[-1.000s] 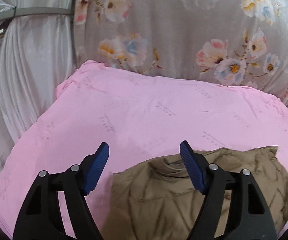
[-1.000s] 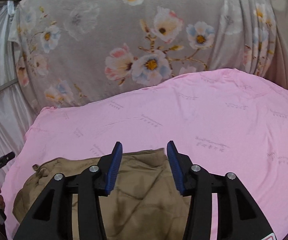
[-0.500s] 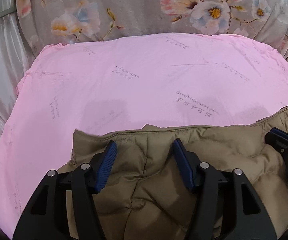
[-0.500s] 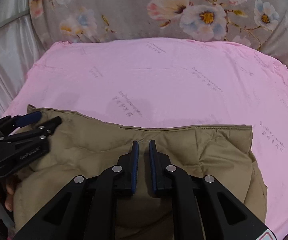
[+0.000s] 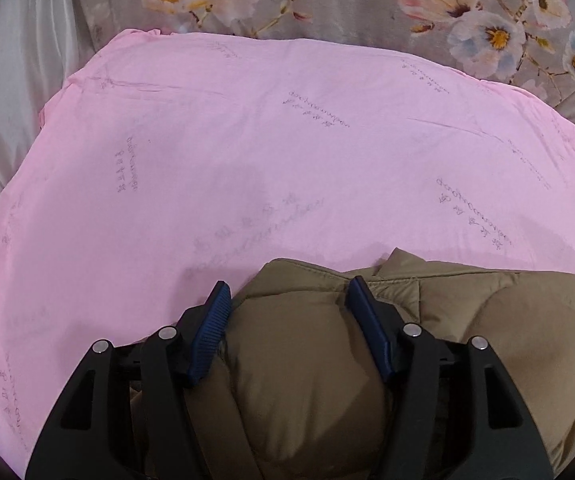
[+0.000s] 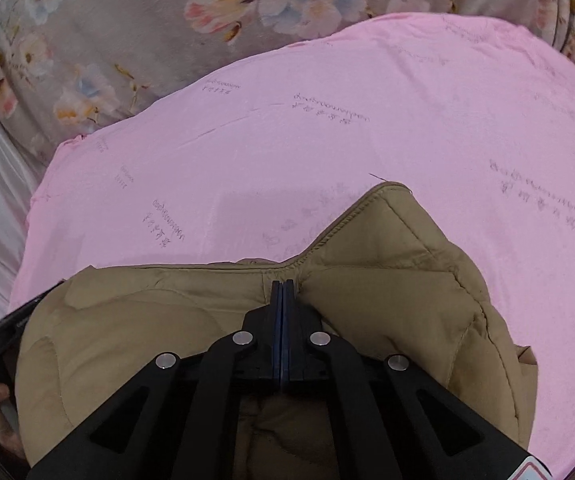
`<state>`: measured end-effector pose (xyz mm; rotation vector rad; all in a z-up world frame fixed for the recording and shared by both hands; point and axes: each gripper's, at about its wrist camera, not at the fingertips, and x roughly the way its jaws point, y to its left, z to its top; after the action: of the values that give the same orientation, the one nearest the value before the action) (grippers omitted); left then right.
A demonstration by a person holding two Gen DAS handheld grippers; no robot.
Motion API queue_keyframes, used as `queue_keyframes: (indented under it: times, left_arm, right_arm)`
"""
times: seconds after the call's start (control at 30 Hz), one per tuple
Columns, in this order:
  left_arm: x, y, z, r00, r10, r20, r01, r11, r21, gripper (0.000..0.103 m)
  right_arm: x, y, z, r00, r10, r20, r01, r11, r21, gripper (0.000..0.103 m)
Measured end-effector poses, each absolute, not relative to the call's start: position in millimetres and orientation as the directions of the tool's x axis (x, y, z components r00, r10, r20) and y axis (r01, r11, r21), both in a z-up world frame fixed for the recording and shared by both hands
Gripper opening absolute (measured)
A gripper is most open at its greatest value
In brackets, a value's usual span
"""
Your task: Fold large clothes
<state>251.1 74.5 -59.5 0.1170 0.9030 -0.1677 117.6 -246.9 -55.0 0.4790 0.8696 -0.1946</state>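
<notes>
One pinch only: the right gripper (image 6: 282,286) clamps the puffy jacket's (image 6: 371,288) seam, the left gripper (image 5: 287,300) gapes astride it, so slippery padding could slide free.

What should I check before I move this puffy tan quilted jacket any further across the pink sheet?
1. Right gripper shut on the puffy tan quilted jacket at its stitched edge: ok.
2. Left gripper gripping: not ok, jaws open with padding bulging between them.
3. Both grips on the same edge: cannot tell.
4. Pink sheet ahead free of other items: ok.
5. Jacket flat: not ok, one corner peaks up.
</notes>
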Motion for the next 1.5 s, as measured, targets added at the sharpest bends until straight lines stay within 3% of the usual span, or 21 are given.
queue_keyframes:
  times: [0.5,0.57,0.67,0.8,1.03,1.5]
  left_arm:
    - [256.7,70.5,-63.3,0.613,-0.069,-0.787,0.176,0.983,0.051,0.063]
    - [242.8,70.7,-48.7,0.629,-0.054,-0.775,0.168,0.984,0.067,0.059]
    - [199.3,68.4,-6.4,0.670,-0.166,-0.723,0.219,0.976,-0.021,0.060]
    - [156.3,43.0,15.4,0.690,-0.221,-0.689,0.282,0.959,-0.026,0.060]
    - [145.2,22.6,-28.6,0.643,-0.199,-0.740,0.279,0.960,-0.016,0.062]
    - [160.7,10.5,-57.0,0.680,-0.152,-0.717,0.274,0.960,0.056,0.065]
  right_arm:
    - [120.5,-237.2,-54.6,0.638,-0.034,-0.770,0.370,0.889,0.268,0.000]
    - [104.8,-225.5,-33.9,0.668,-0.065,-0.741,0.365,0.897,0.250,0.010]
    - [83.3,-195.3,-2.2,0.731,-0.030,-0.682,0.289,0.918,0.270,0.013]
    - [75.9,-148.2,7.8,0.741,0.019,-0.671,0.200,0.948,0.248,0.013]
    - [76.4,-123.3,-35.5,0.698,0.008,-0.716,0.173,0.969,0.179,0.013]
    - [95.7,-121.8,-59.6,0.692,-0.043,-0.720,0.189,0.974,0.123,0.012]
